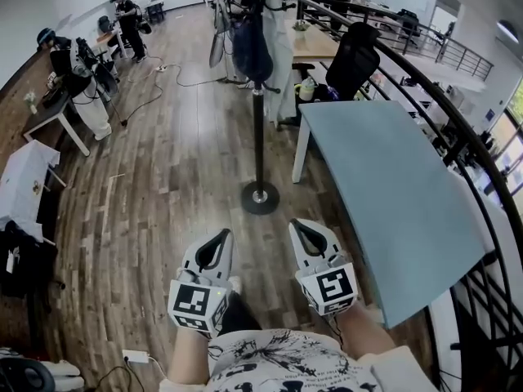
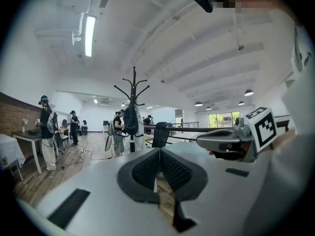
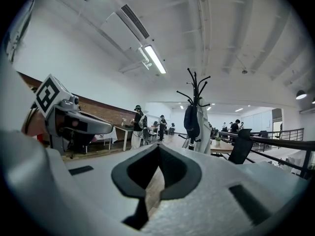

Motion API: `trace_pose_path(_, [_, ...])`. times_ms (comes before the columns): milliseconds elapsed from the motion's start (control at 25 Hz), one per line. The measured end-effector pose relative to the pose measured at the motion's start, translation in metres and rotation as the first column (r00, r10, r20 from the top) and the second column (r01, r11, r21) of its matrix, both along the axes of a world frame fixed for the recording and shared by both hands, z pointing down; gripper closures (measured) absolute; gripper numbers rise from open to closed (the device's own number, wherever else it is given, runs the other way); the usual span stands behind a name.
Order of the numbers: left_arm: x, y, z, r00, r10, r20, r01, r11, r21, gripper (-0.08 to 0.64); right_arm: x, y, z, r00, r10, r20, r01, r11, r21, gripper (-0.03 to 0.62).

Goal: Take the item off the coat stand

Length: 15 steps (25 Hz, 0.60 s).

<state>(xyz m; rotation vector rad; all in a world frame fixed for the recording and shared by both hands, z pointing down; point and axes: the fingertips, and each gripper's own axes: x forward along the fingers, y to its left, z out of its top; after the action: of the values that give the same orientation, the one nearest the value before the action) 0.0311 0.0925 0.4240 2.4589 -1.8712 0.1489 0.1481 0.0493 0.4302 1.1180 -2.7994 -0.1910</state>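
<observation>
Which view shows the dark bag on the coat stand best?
The right gripper view: the dark bag hangs side-on under the hooks of the coat stand, fully visible. The head view looks down on the bag, hooks partly cut off. The left gripper view shows it smaller, among people.

On my right I see a pale blue table (image 1: pixel 392 194) running beside a black railing (image 1: pixel 470 149), with a black office chair (image 1: pixel 351 55) at its far end. The wooden floor (image 1: pixel 163 186) carries a white power strip (image 1: pixel 135 356). Far left, a person (image 1: pixel 129 24) stands among desks, and a white-draped table (image 1: pixel 24 178) sits nearer.
</observation>
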Motion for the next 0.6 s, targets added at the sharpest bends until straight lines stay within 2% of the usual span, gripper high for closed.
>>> trace_pose_path(200, [-0.075,-0.082,-0.02,1.0,0.021,0.007,-0.021,0.999,0.031,0.555,-0.072,-0.078,-0.01,1.0,0.031,-0.005,-0.031,0.999,0.022,0.598])
trace_pose_path(360, [-0.13,-0.147,-0.031,0.997,0.072,0.026,-0.073,0.996,0.054,0.555,-0.125,-0.143,-0.02,0.996,0.093,0.005,-0.093,0.995,0.044,0.598])
trace_pose_path(600, [-0.175,-0.222,-0.062,0.99,0.131,0.054,-0.135,0.988,0.081,0.555,-0.165,-0.221,-0.045,0.982,0.189,0.028,-0.191,0.98,0.057,0.598])
